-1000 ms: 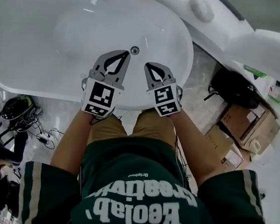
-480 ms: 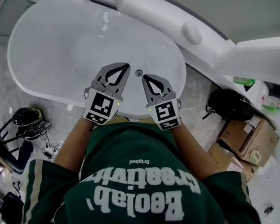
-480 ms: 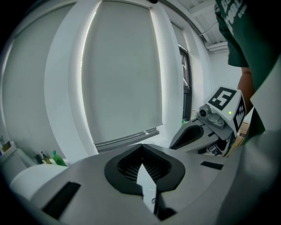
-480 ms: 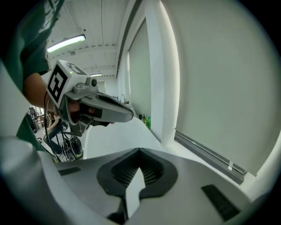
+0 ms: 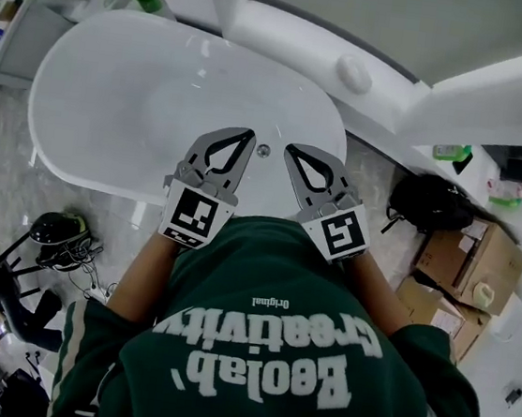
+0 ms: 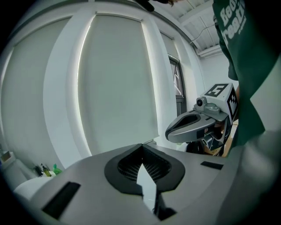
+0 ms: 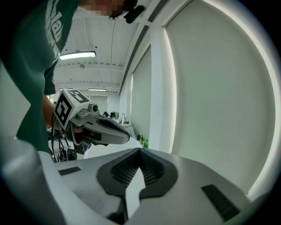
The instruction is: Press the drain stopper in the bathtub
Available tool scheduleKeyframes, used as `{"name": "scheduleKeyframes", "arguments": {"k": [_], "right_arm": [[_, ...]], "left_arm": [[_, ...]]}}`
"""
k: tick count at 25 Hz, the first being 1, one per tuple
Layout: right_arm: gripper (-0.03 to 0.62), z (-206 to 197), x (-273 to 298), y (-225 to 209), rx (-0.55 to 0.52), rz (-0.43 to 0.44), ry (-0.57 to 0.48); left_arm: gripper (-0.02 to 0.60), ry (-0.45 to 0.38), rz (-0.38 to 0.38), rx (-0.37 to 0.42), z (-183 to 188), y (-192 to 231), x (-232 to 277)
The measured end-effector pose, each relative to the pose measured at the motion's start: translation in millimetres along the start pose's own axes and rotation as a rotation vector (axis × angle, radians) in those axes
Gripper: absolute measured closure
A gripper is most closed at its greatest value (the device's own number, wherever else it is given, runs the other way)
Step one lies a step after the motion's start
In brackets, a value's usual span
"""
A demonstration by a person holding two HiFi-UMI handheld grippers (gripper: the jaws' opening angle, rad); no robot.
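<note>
**Head view.** The left tool point(image 5: 247, 136) and right tool point(image 5: 293, 148), both closed on nothing, have advanced over the bathtub point(image 5: 82, 124). The drain stopper point(image 5: 263, 151), earlier ahead of the left tip, now lies between the tips. Judged within pressing reach; whether it is already pressed cannot be told.

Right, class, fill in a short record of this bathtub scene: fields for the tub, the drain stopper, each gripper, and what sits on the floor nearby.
bathtub: white, oval
drain stopper: small, round, metallic, on the tub floor near the person's side
left gripper: shut, holding nothing, tip just left of the stopper
right gripper: shut, holding nothing, tip just right of the stopper
stopper contact: neither gripper on it
floor at right: black bag, cardboard boxes
</note>
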State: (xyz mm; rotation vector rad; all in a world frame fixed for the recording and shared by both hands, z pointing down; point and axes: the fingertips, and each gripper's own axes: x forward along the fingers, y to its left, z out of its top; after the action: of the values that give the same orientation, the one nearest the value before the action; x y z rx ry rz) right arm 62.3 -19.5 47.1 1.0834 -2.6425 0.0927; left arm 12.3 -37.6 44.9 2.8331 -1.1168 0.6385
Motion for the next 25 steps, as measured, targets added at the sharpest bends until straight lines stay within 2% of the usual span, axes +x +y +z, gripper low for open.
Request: {"name": "scheduleKeyframes", "arguments": {"k": [4, 9, 19, 25], "right_arm": [[0.585, 17.3, -12.1, -1.8, 0.025, -0.031, -0.065], [0.586, 15.9, -20.2, -4.6, 0.089, -0.047, -0.082], [0.586, 10.0, -24.1, -7.2, 0.059, -0.057, -0.058], [0.586, 12.0, -22.1, -8.3, 0.058, -0.055, -0.062]], "left_arm": [[0.575, -0.037, 0.004, 0.019, 16.6, -1.6, -5.7], [0.575, -0.062, -0.020, 0.042, 24.8, -7.2, -0.5], [0.574, -0.041, -0.068, 0.068, 23.8, -19.6, 13.8], [0.575, -0.032, -0.066, 0.095, 21.8, -17.5, 13.9]]}}
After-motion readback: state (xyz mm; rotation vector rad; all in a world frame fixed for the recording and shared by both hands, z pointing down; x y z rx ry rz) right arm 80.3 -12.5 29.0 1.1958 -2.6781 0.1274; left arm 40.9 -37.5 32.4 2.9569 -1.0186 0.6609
